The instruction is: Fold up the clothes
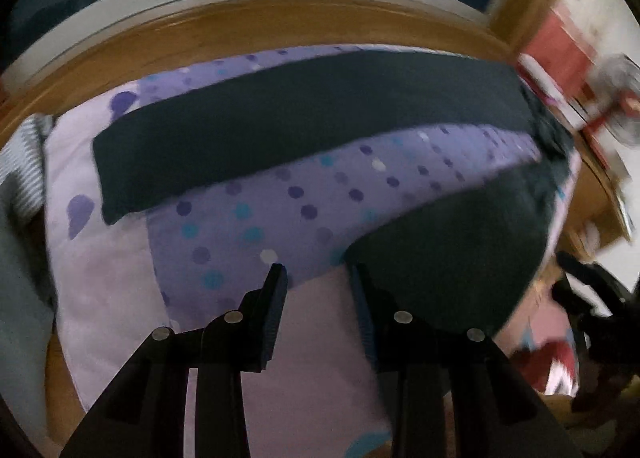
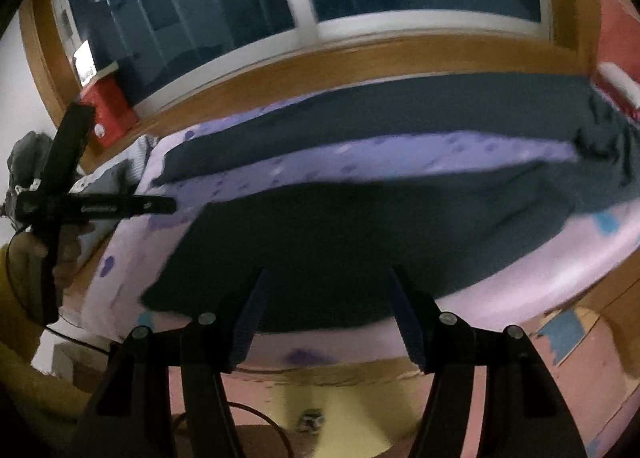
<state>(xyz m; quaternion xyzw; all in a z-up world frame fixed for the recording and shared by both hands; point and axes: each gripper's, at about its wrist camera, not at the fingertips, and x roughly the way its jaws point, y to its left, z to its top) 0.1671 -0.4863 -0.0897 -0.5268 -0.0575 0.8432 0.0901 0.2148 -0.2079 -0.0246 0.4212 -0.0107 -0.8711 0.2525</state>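
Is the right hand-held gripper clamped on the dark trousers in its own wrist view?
No, the right hand-held gripper has its fingers spread apart above the dark trousers, with nothing pinched between them.

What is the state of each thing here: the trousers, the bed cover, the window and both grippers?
Dark trousers: spread flat on the bed, legs apart, not folded.
Dotted purple bed cover: lying smooth under the trousers.
Window: dark outside; whether it is shut is unclear.
Left gripper: open, holding nothing.
Right gripper: open, above the near trouser leg.
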